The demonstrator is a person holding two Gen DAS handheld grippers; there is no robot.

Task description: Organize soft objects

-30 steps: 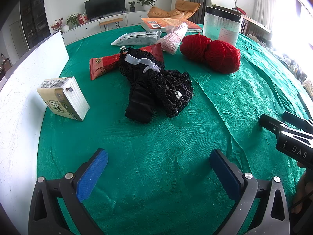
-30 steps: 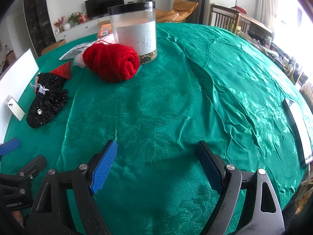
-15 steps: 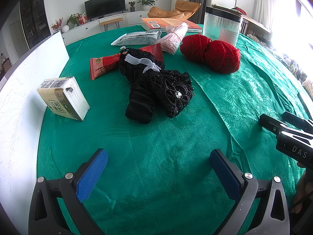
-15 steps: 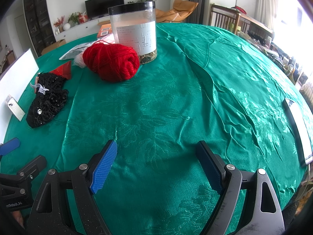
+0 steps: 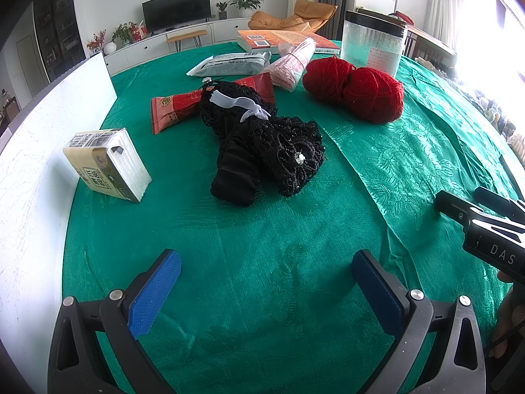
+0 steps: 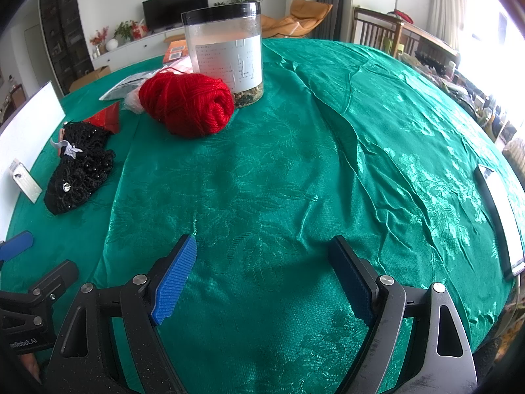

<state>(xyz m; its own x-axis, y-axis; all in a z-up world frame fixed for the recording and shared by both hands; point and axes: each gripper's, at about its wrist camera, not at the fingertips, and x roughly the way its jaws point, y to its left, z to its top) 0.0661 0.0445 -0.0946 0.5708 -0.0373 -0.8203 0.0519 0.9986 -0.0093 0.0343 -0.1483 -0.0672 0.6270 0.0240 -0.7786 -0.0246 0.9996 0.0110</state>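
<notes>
Nothing sorted yet, by look of it. Your left gripper (image 5: 265, 282) and right gripper (image 6: 262, 272): jaws wide, empty. Black lace bundle (image 5: 262, 141) frame centre, red yarn (image 5: 354, 88) upper right, loose on desk (image 5: 262, 246).

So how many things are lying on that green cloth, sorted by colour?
Red: 3, two yarn balls, one snack packet
Black: 1 lace bundle
Pink: 1 wrapped bundle
Grey-white: 1 pouch
Yellow-white: 1 tissue pack
Orange: 1 book
Clear: 1 jar
Dark: 1 phone
Total: 10
</notes>
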